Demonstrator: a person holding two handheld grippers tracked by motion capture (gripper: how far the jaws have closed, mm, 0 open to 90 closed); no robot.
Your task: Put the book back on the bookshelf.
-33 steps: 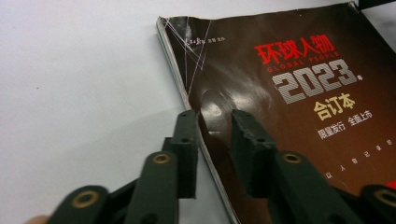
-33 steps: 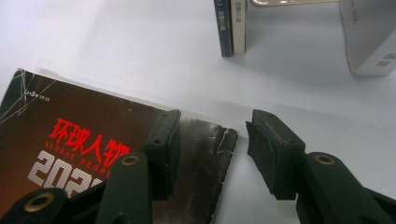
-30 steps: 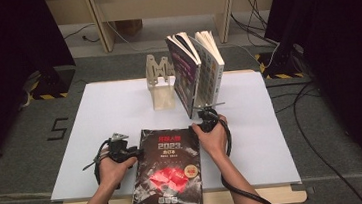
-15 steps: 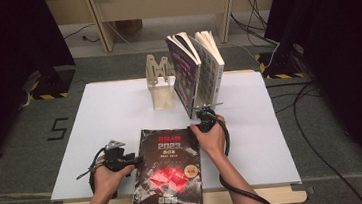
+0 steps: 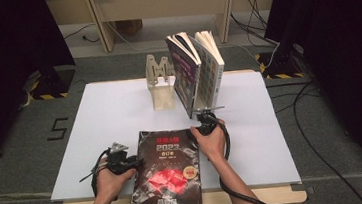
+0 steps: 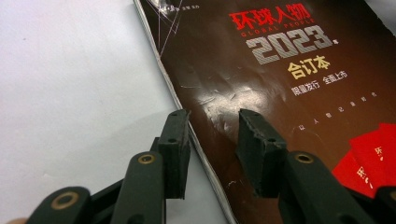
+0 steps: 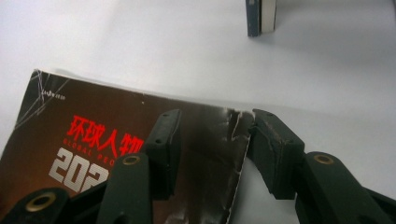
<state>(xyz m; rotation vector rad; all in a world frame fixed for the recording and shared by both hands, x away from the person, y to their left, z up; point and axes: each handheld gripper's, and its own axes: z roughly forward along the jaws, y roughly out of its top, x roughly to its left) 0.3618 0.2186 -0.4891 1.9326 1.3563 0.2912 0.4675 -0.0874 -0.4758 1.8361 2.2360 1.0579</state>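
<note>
We log a dark glossy softcover magazine with red and silver lettering [image 5: 167, 169] lying flat at the near edge of the white rectangular tabletop [image 5: 115, 113], its bottom edge just overhanging the front. Its long axis runs from 6 to 12 o'clock in the high view.

The left gripper [image 5: 133, 162] sits at the magazine's 9 o'clock, at the spine edge. In the left gripper view its tongs [image 6: 212, 140] straddle that edge, one jaw over the white top, the other over the cover; they have just been closing, yet a gap shows on both sides, so we read them as spread, not pinching.

The right gripper [image 5: 206, 124] stands at the magazine's 1 o'clock, at the far right corner. In the right gripper view its tongs [image 7: 212, 135] are spread wide, the worn corner between them, pads not pressing.

We judge both hands about equally near; any lift turns on each jaw getting under a thin edge lying flush.

Beyond, at 12 o'clock: a pale wooden bookend rack [image 5: 160, 81] and upright paperback books [image 5: 197, 70] leaning beside it. Grey floor, cables, dark curtains around.
</note>
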